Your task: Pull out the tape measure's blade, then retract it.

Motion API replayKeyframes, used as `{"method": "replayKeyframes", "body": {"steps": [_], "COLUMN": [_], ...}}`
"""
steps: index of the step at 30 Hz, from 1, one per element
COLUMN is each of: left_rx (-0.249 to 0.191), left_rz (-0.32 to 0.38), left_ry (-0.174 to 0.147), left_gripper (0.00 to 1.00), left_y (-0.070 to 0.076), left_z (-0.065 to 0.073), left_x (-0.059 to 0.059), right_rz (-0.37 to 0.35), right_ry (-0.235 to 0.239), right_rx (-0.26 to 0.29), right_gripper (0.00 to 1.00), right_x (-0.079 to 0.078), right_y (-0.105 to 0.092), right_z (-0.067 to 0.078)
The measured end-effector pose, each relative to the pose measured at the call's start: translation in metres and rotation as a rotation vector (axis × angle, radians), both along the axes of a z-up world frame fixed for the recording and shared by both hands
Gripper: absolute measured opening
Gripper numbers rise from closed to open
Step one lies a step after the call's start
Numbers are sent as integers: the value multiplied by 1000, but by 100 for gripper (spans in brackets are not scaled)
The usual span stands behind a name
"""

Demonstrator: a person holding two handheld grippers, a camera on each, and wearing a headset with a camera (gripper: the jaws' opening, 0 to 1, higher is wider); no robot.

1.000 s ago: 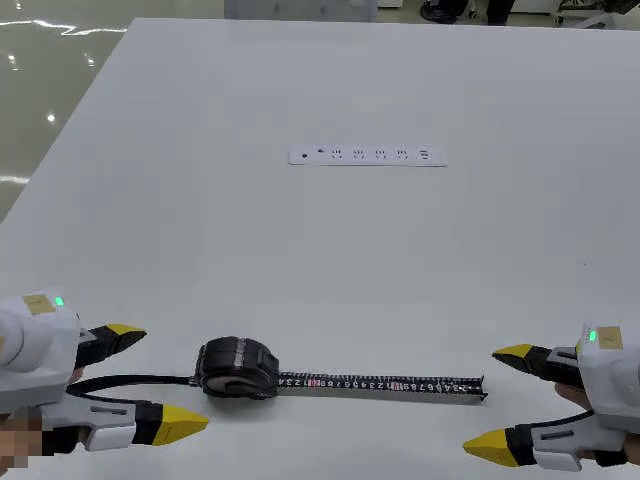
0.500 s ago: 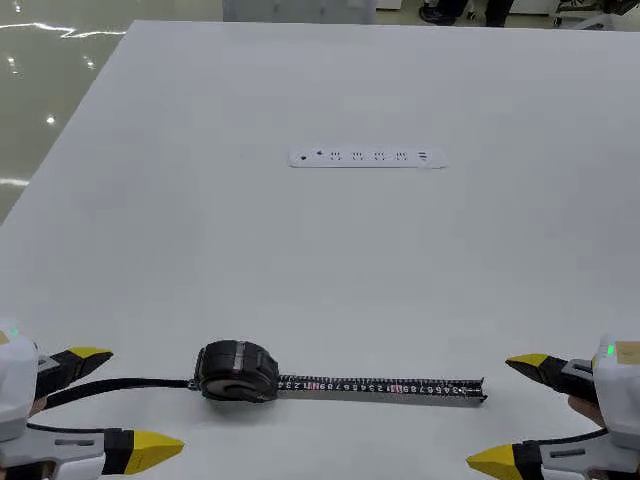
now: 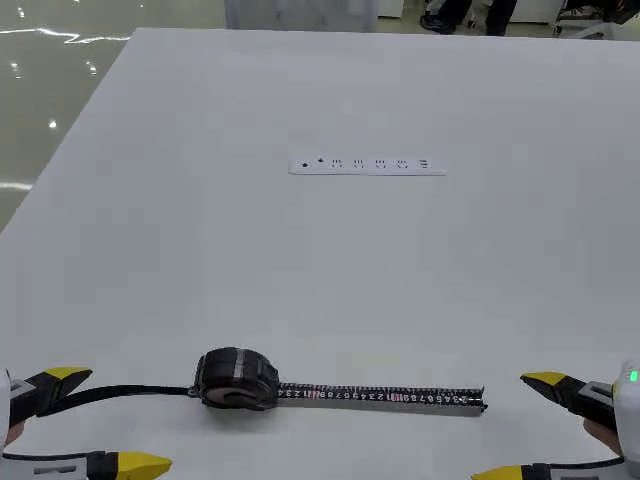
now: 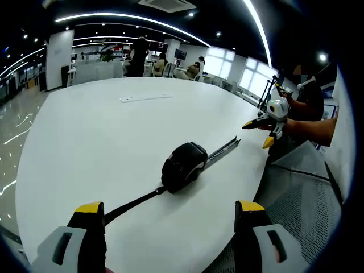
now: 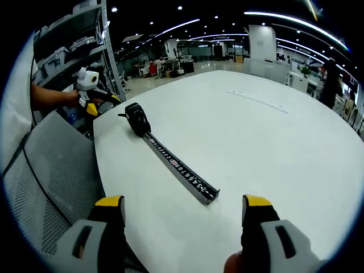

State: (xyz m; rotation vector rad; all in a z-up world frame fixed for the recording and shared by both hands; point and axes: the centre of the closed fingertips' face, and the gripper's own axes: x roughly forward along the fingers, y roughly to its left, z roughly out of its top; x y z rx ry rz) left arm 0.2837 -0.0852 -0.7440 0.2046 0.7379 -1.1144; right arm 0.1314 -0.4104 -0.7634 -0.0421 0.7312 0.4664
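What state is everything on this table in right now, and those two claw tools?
tape measure: lying on the table, untouched
blade: pulled out, flat on the table
left gripper: open, holding nothing
right gripper: open, holding nothing
power strip: nothing plugged in

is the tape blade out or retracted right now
Out. The blade lies stretched flat along the table from the tape measure's case, markings showing.

Table (image 3: 200,250): white, smooth, matt w/ faint sheen. Tape case (image 3: 236,378): black plastic, semi-gloss. Blade (image 3: 380,397): dark, thin, looks metal. Strap (image 3: 130,391): black, matt. Power strip (image 3: 367,165): white plastic. Floor (image 3: 50,70): glossy, reflects lights.
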Motion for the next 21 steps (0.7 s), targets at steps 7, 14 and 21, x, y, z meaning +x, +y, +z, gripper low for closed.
{"method": "replayKeyframes", "body": {"steps": [7,14,21], "left_rx": [-3,-28,-56], "left_rz": [27,59,86], "left_ry": [3,-10,-28], "left_gripper": [92,92,92], "left_y": [7,13,20], "left_z": [-2,3,11], "left_x": [-4,-4,-1], "right_rz": [-24,-47,-61], "right_ry": [-8,-17,-26], "right_rx": [-1,8,17], "right_gripper": [86,86,86], "right_x": [-5,-8,-9], "right_y": [-2,-5,-4], "right_z": [1,1,2]}}
